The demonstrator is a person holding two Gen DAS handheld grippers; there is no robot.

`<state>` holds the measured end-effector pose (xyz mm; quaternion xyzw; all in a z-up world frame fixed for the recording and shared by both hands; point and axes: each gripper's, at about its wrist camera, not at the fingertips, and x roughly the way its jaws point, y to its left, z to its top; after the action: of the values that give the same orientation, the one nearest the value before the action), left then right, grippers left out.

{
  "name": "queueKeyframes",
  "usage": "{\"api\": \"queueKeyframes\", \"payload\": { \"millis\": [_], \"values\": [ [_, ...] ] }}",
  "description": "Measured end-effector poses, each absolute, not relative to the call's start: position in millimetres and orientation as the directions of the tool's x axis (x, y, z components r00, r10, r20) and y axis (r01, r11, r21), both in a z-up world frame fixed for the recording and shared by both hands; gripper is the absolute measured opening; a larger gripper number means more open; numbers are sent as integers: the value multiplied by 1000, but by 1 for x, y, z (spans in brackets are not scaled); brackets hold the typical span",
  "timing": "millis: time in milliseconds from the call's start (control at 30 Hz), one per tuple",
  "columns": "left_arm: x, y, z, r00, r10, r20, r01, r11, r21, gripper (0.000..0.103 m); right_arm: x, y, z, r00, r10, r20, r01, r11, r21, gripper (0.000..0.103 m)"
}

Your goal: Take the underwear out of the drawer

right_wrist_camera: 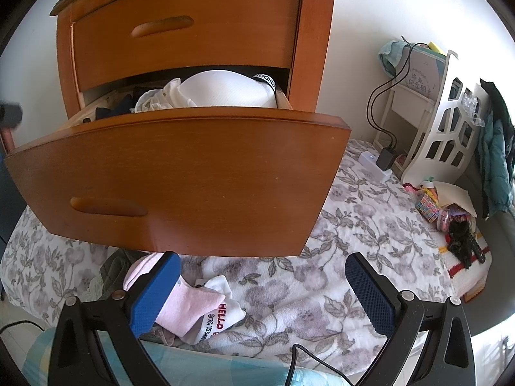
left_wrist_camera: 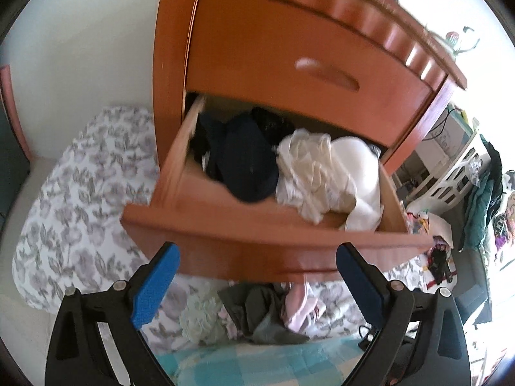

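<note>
Drawer [left_wrist_camera: 257,244] is pulled out, front panel just ahead of and above both sets of tongs. Underwear sits inside it: dark navy pile [left_wrist_camera: 248,160] toward the left of the left gripper's centreline, cream/white bundle [left_wrist_camera: 318,173] toward the right, spilling close to the front edge. From the right wrist view the same white bundle [right_wrist_camera: 222,90] shows over the drawer front, with a dark printed waistband [right_wrist_camera: 267,80] at its far right.

Left gripper [left_wrist_camera: 257,257]: jaws spread wide, nothing between them, both blue pads [left_wrist_camera: 154,286] clear of the drawer front. Right gripper [right_wrist_camera: 262,276]: also spread, empty. Its left pad overlaps pink-and-white socks [right_wrist_camera: 199,308] lying on the floral blanket [right_wrist_camera: 354,231] below; can't tell whether it touches them, but it isn't pinching them.

Handling, my read: all light, limp fabric, no stiffness, not fragile. It will drape and stretch when lifted, and the garments look tangled, so one pull may drag neighbours out. Cotton should grip fine on the textured pads.

Where to grab: a bunched fold or a waistband, not a flat single layer. The raised hump of the cream bundle near the drawer front is the closest target for the left tongs. Come in over the front edge, pinch deep into the fold, lift straight up to clear the panel.

Risk: a shallow pinch slipping off, or snagging the drawer edge.
</note>
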<state>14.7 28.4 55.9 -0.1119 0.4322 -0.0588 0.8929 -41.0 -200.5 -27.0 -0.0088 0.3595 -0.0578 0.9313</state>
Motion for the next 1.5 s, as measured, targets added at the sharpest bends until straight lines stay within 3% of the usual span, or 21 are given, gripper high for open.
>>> {"api": "queueKeyframes", "payload": {
  "millis": [567,1167,1500],
  "values": [
    [71,24,112,704,-187,-686,78,979,-187,98,-36,-205,-30,722,-85,-687,92,995,-27,103],
    [162,25,77,603,-197,-773,72,979,-193,98,-29,-211,-35,697,-52,-715,85,996,10,103],
    [194,28,35,418,-187,-889,13,980,-200,98,-24,-215,-39,679,-33,-733,86,996,34,103]
  ]
}}
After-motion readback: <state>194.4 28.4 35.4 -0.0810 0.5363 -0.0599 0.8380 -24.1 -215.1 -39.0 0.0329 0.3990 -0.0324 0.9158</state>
